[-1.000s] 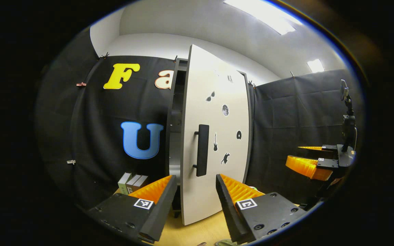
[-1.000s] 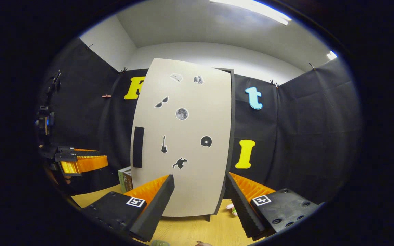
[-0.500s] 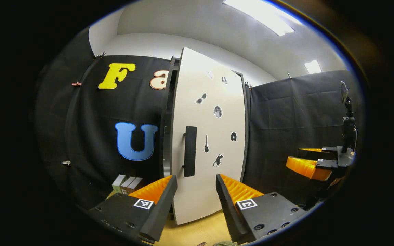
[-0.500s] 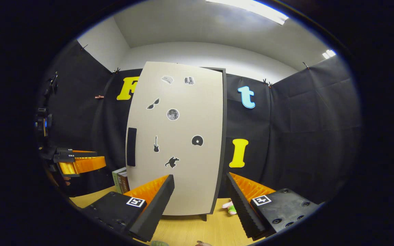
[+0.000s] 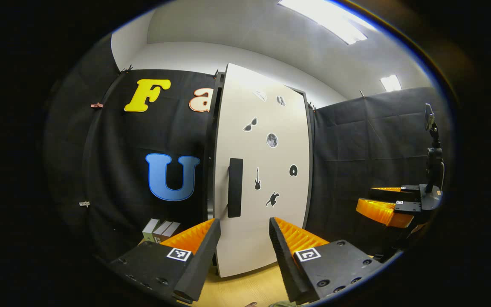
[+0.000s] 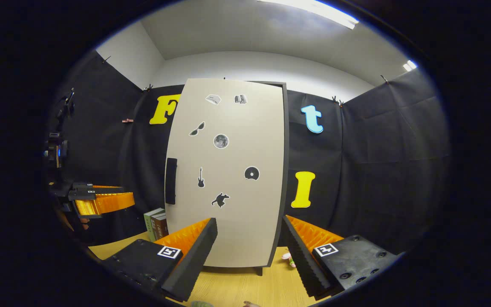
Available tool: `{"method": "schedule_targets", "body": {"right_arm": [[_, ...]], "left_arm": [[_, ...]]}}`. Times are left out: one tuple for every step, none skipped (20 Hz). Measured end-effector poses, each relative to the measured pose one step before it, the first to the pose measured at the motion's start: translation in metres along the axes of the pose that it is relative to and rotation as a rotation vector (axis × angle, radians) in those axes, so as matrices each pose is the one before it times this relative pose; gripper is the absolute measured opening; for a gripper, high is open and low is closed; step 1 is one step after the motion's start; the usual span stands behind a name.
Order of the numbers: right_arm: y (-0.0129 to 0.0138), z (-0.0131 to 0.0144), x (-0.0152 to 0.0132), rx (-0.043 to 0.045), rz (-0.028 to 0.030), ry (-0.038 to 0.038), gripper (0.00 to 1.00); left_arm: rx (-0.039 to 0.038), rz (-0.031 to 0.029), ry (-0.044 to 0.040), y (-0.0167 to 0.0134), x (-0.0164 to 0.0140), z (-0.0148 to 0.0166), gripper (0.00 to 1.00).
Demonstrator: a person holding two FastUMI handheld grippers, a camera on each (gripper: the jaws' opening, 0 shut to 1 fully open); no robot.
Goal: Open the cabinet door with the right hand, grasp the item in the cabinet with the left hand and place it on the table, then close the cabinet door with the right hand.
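A tall cabinet with a flat pale door point(image 6: 228, 170) stands on the light wooden table point(image 6: 232, 285), up against the black cloth wall. The door looks shut, or very nearly shut, against the dark frame. It has a long black handle point(image 6: 171, 181) on its left side and small black stickers on its front: sunglasses, a moon, a guitar, a disc and a little animal.

In the left gripper view, the left gripper point(image 5: 241, 238) is low in front of the door point(image 5: 262, 170), near the handle point(image 5: 235, 187). Its two fingers are spread wide apart and there is nothing between them. The right gripper point(image 5: 384, 209) is off to the side, well away from the door.

In the right gripper view, the right gripper point(image 6: 249, 243) also faces the door. Its fingers are wide apart too, and they touch nothing. The left gripper point(image 6: 100, 204) is far off at the side.

Some small boxes point(image 6: 157, 224) stand on the table just left of the cabinet. A small pink and green thing point(image 6: 289, 258) lies on the table by the cabinet's bottom right corner, half hidden behind a finger. I cannot tell what it is.
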State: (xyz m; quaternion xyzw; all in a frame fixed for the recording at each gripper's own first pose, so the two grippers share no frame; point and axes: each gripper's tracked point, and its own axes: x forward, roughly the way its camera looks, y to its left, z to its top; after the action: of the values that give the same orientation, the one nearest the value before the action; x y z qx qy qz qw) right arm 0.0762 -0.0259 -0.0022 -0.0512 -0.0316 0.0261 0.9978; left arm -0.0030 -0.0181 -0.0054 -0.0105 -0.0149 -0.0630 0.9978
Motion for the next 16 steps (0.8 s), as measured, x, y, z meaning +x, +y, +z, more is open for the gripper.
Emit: {"method": "schedule_targets", "body": {"right_arm": [[-0.00067,-0.00017,0.00012,-0.00361,0.00004,0.00184,0.97],[0.00018,0.00037,-0.00018,0.00247,0.00084,0.00188,0.97],[0.00074,0.00098,-0.00008,0.00682,0.00124,-0.00086,0.97],[-0.00032,0.00206,0.00012,0.00633,-0.00030,-0.00546,0.97],[-0.00003,0.00114,-0.00047,0.00227,0.00099,-0.00330,0.97],[-0.00014,-0.00093,0.00000,-0.00240,0.00106,-0.00028,0.97],[-0.00037,-0.00219,-0.00080,-0.00444,-0.00007,0.00478,0.97],[-0.00033,-0.00159,-0.00013,-0.00392,0.00007,0.00596,0.97],[-0.00069,-0.00116,-0.00121,-0.00231,-0.00098,0.00406,0.97],[0.00103,0.00017,-0.00105,-0.00043,0.00137,0.00021,0.97],[0.00073,0.00126,-0.00046,0.00040,0.00066,-0.00132,0.97],[0.00043,0.00139,-0.00133,-0.00028,0.00102,-0.00362,0.97],[-0.00045,0.00095,-0.00081,-0.00208,-0.00246,-0.00142,0.97],[-0.00073,-0.00013,-0.00059,-0.00278,-0.00269,-0.00102,0.97],[-0.00027,0.00049,-0.00128,-0.00144,-0.00235,0.00036,0.97],[0.00001,0.00059,-0.00163,-0.00049,-0.00118,-0.00040,0.97]], "left_arm": [[0.00392,-0.00157,-0.00080,-0.00092,0.00027,0.00067,0.73],[0.00302,-0.00270,0.00046,-0.00094,0.00007,-0.00052,0.73],[0.00126,-0.00137,-0.00035,-0.00064,-0.00017,-0.00025,0.74],[-0.00077,-0.00117,-0.00070,-0.00016,-0.00023,-0.00070,0.74],[-0.00202,-0.00044,-0.00147,-0.00048,-0.00007,0.00001,0.74],[-0.00217,-0.00068,-0.00143,-0.00070,-0.00014,0.00056,0.74],[-0.00129,-0.00211,-0.00126,-0.00046,-0.00049,0.00111,0.74],[0.00047,-0.00259,-0.00102,-0.00054,-0.00055,-0.00056,0.75],[0.00330,0.00111,-0.00093,0.00002,-0.00019,0.00090,0.77],[0.00475,0.00125,-0.00048,0.00006,-0.00062,0.00032,0.78],[0.00433,0.00183,-0.00032,0.00004,-0.00038,0.00118,0.78],[0.00188,0.00043,-0.00122,-0.00002,-0.00070,-0.00013,0.78],[-0.00097,-0.00227,-0.00081,-0.00059,-0.00013,-0.00033,0.78],[-0.00231,-0.00367,-0.00205,-0.00094,-0.00064,0.00013,0.78],[-0.00303,-0.00315,-0.00235,-0.00321,-0.00150,0.00097,0.82],[-0.00115,0.00181,-0.00389,0.00011,-0.00169,0.00087,0.84]]}}
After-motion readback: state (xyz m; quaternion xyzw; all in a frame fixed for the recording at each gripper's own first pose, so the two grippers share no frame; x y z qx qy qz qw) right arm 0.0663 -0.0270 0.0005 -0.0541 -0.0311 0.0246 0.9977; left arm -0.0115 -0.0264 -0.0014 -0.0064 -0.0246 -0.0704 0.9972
